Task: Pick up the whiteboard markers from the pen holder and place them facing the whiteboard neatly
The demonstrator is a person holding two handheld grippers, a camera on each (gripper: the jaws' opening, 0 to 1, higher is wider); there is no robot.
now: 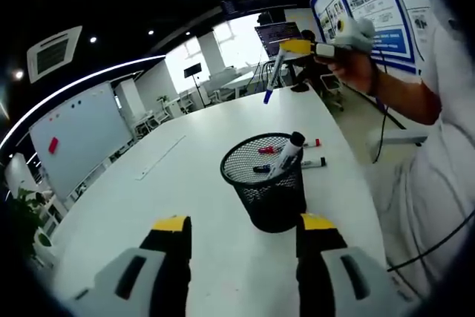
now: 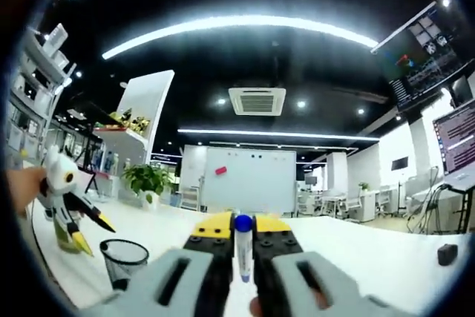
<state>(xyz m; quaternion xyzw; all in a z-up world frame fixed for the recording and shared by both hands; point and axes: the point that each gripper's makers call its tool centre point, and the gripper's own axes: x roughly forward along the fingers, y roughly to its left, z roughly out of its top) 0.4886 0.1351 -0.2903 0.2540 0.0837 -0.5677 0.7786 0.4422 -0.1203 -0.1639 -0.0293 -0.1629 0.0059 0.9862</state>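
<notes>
Gripping a blue-capped marker (image 2: 243, 246) between closed jaws, the right gripper (image 2: 241, 237) holds it raised above the white table (image 1: 185, 183), pointed toward the whiteboard (image 2: 249, 180). Left gripper (image 1: 245, 229) hovers with jaws spread wide and nothing between them, just short of the black mesh pen holder (image 1: 269, 183). One black-capped marker (image 1: 286, 154) stands inside; two more markers (image 1: 312, 152) lie on the table behind it.
</notes>
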